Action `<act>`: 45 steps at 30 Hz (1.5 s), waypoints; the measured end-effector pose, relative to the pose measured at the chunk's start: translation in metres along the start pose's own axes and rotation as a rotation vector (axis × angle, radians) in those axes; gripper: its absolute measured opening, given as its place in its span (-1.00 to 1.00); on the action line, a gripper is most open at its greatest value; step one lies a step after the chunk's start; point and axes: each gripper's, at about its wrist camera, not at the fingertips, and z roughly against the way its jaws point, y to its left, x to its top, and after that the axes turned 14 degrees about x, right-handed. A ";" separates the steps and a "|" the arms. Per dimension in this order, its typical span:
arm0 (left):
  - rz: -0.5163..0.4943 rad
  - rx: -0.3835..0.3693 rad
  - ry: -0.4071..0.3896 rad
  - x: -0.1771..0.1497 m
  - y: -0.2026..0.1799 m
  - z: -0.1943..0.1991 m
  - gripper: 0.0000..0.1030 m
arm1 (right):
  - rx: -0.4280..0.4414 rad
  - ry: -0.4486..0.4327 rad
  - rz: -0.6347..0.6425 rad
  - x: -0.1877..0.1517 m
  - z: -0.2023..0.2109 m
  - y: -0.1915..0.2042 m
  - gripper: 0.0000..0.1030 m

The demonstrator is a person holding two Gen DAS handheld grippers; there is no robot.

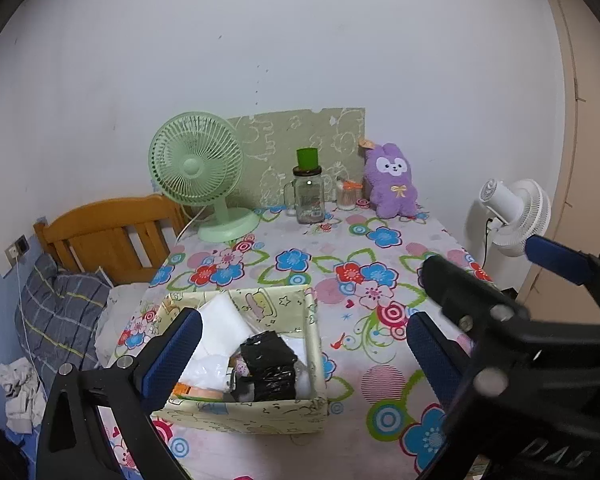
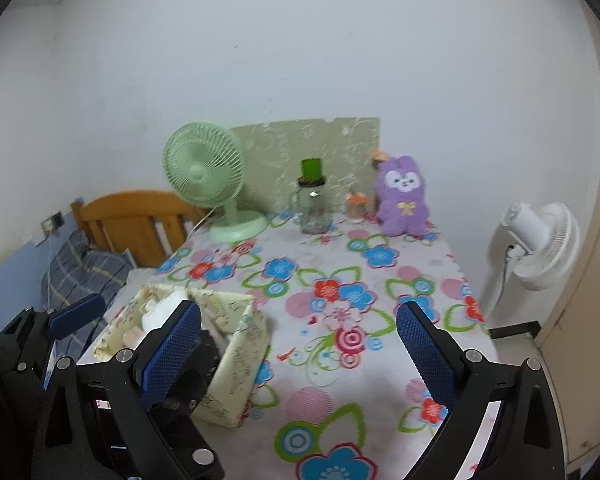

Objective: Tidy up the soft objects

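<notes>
Against the white wall, floral tablecloth (image 1: pixel 320 264) (bed (image 1: pixel 112 236) beside); both grippers (image 1: pixel 304 344) (image 2: pixel 300 344) spread, empty.

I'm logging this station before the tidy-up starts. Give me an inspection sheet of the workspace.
Surface: floral tablecloth, flat, covering the table.
Job's things: purple plush bunny upright at the far edge; patterned fabric box near, holding white and black bags.
Clutter: green desk fan, glass jar with green cup on top, small cotton-swab jar.
Grippers: left tool open over the box; right tool open, empty.
Cables: fan cord off the table edge.
Surroundings: white fan, wooden headboard, pillow.
</notes>
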 end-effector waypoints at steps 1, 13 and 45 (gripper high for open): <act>-0.002 0.000 -0.006 0.001 -0.002 0.003 0.99 | -0.014 -0.012 -0.005 0.001 0.004 -0.003 0.94; 0.017 0.001 -0.057 0.006 -0.005 0.026 1.00 | -0.120 -0.099 -0.068 -0.003 0.050 -0.028 0.94; 0.086 0.026 -0.096 0.002 0.016 0.048 0.99 | -0.134 -0.148 -0.026 -0.011 0.076 -0.017 1.00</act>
